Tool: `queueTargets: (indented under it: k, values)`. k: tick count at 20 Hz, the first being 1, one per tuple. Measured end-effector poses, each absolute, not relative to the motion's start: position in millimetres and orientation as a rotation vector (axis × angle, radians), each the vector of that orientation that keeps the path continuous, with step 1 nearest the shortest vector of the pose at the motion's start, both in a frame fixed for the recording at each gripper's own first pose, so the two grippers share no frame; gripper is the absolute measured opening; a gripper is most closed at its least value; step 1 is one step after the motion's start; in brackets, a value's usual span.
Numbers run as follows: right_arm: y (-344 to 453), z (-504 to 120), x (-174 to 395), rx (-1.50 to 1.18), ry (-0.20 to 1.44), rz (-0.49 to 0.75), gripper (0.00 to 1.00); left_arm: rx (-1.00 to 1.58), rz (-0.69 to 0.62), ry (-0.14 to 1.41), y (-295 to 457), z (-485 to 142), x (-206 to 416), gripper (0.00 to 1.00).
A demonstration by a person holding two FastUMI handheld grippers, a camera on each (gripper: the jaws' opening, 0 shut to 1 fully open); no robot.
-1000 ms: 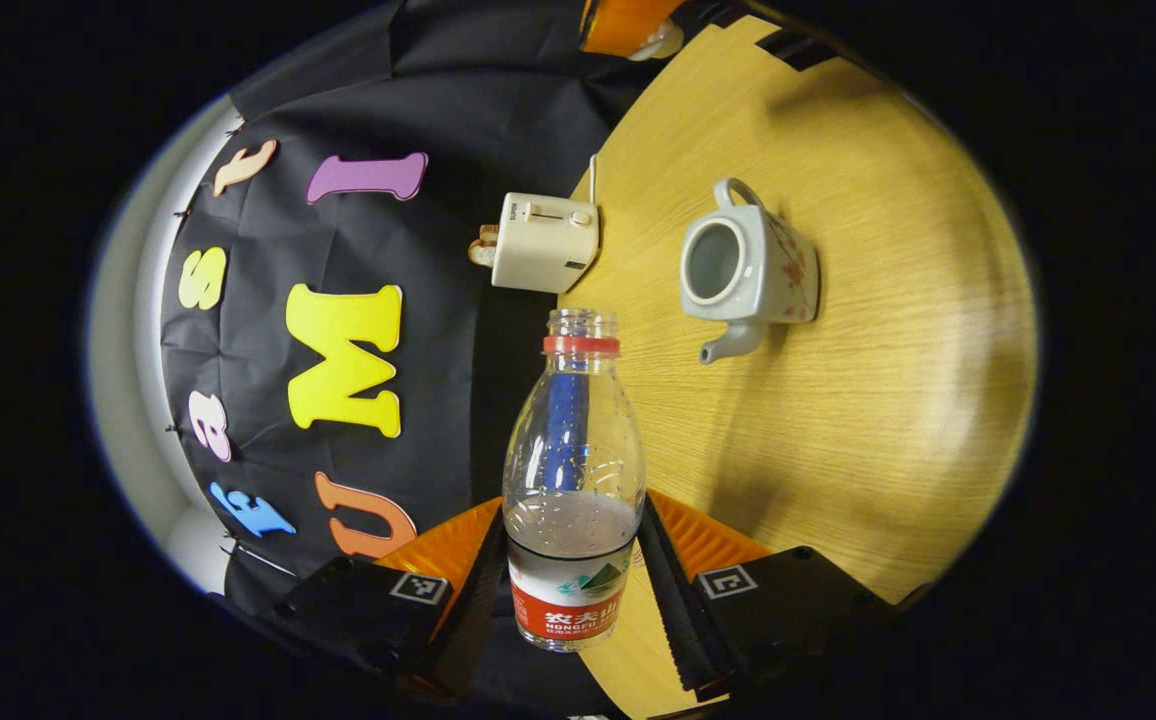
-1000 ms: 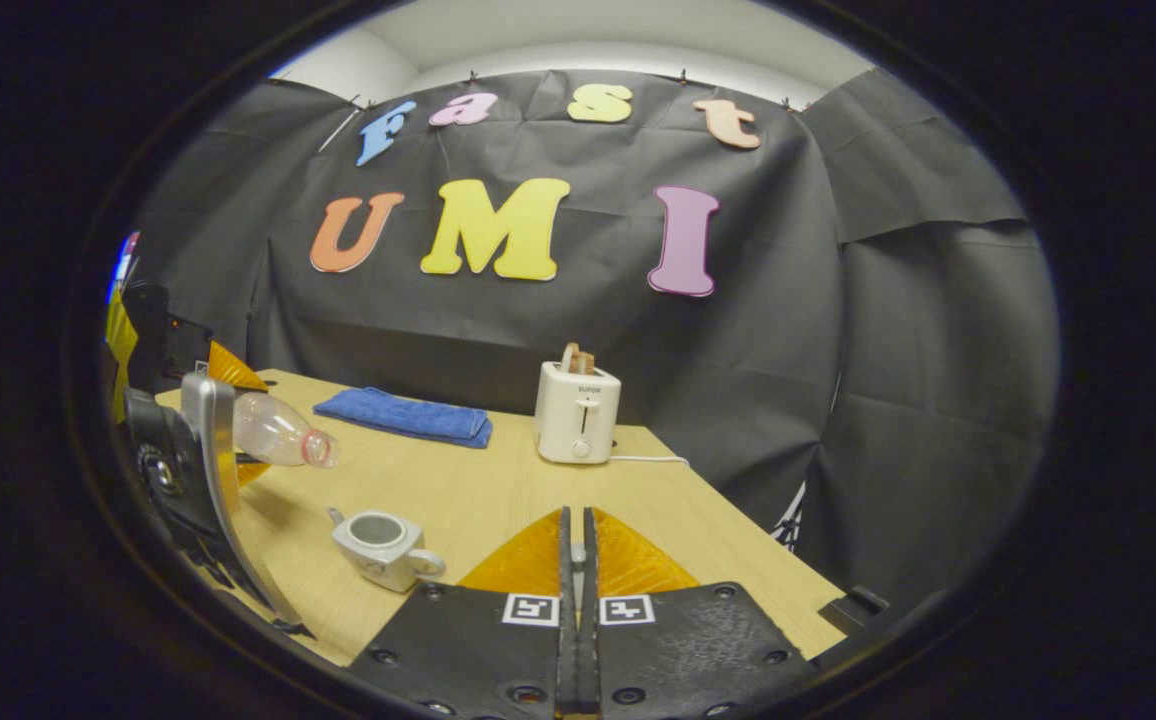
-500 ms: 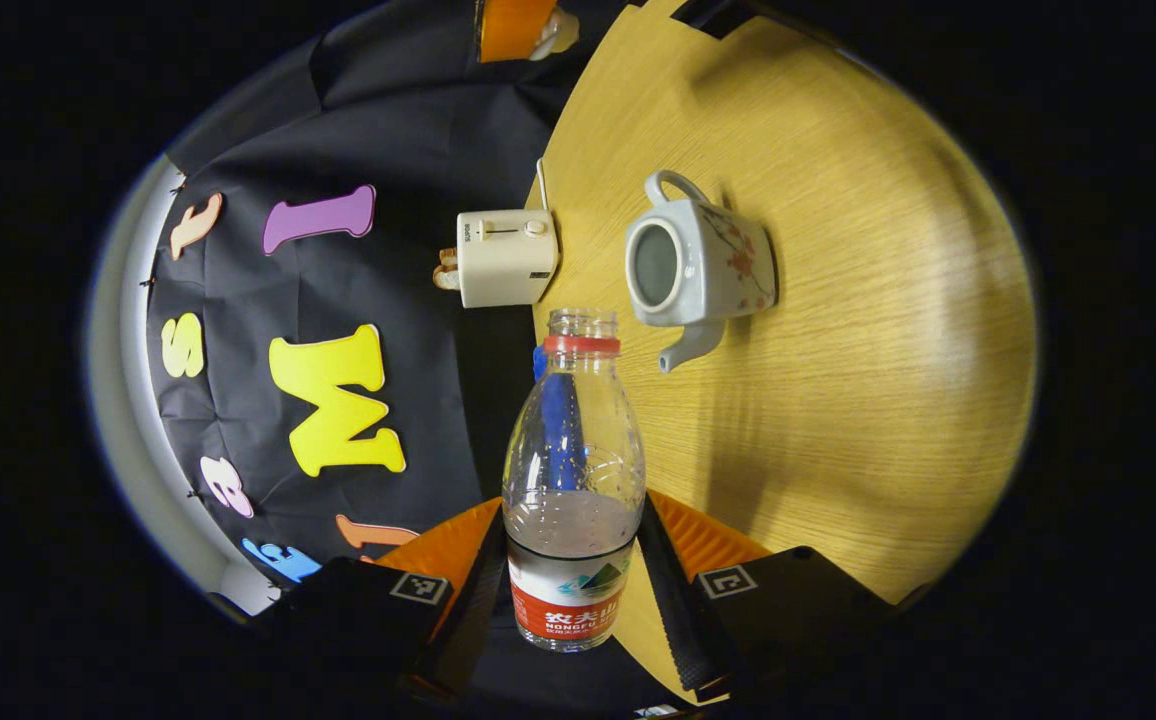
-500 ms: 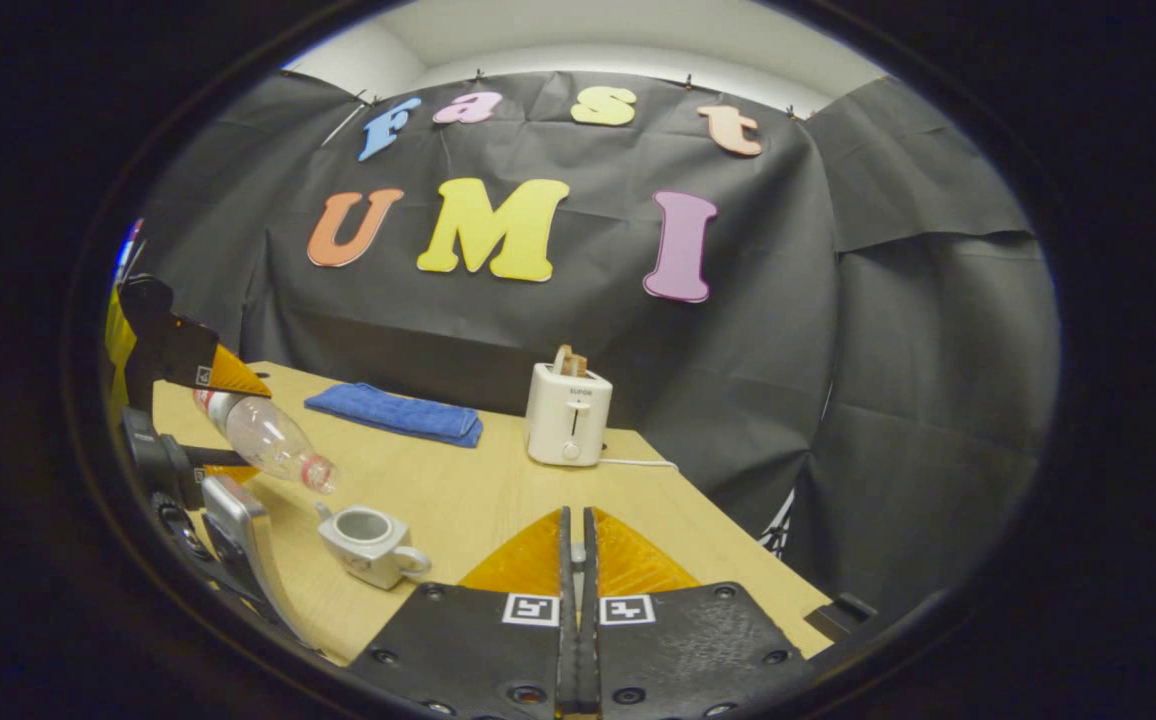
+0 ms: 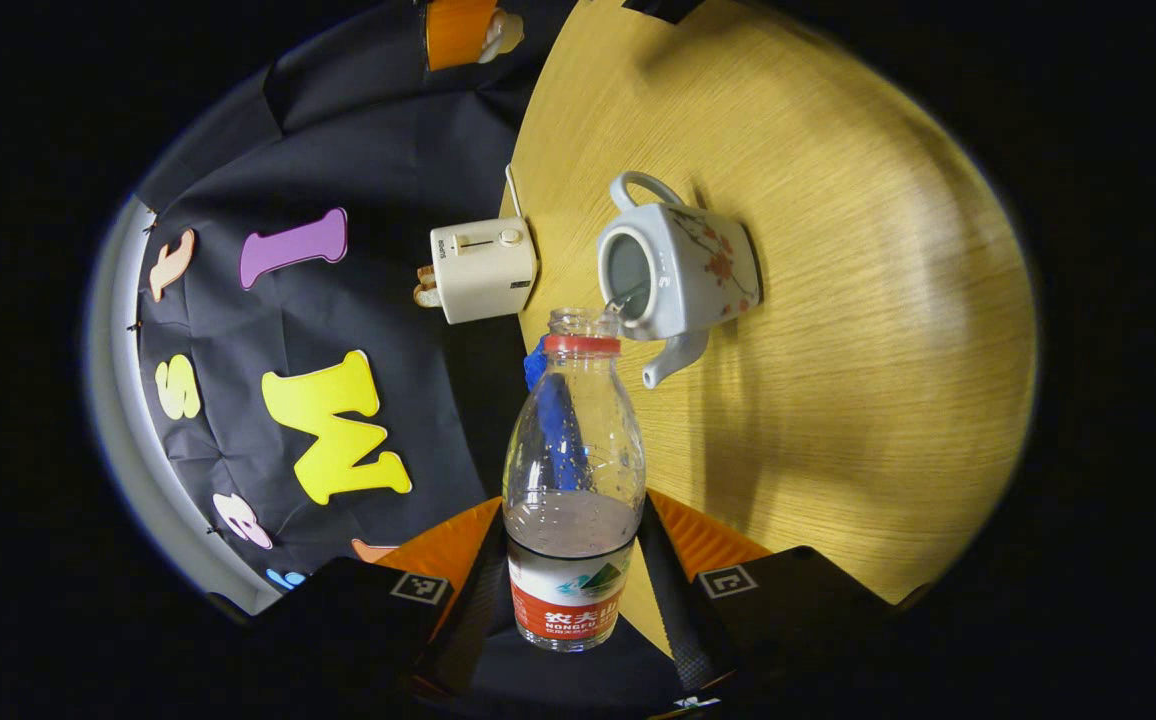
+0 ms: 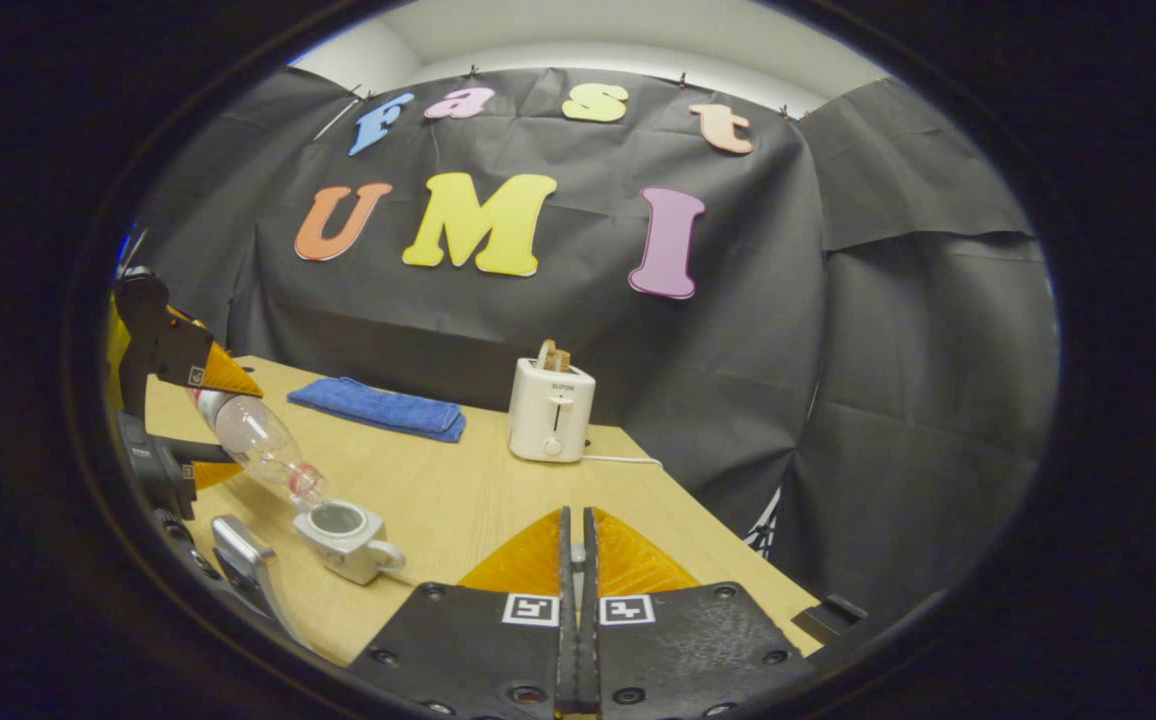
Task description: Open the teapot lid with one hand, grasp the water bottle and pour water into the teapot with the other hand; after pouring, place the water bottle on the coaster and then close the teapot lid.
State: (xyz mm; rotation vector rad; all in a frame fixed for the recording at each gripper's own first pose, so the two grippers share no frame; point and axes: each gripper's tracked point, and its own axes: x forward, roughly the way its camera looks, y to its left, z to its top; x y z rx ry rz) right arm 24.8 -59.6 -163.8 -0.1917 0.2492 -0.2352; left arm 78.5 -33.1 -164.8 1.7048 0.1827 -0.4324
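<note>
Setting: staged recording booth dressed as a kitchen corner, not a lived-in home. Evidence: black cloth wall (image 6: 838,330) hung in pinned, creased panels below a plain white ceiling; light wooden table (image 6: 478,490) set against it; white two-slot toaster (image 6: 550,408) holding bread, its cord trailing; folded blue towel (image 6: 378,406); white floral ceramic teapot (image 5: 680,270).

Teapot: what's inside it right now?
The teapot stands lidless on the table; its inner wall looks grey. The water bottle, clamped in the left hand-held gripper, tips its mouth to the rim. The water level inside cannot be made out.
</note>
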Motion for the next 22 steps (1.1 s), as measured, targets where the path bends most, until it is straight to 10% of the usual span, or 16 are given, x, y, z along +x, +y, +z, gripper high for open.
queueTargets:
  k: [22]
  values:
    - [-72, -157, 23, -0.184, 0.230, -0.264, 0.00, 2.063, -0.341, 0.072, -44, -130, 93, 0.75]
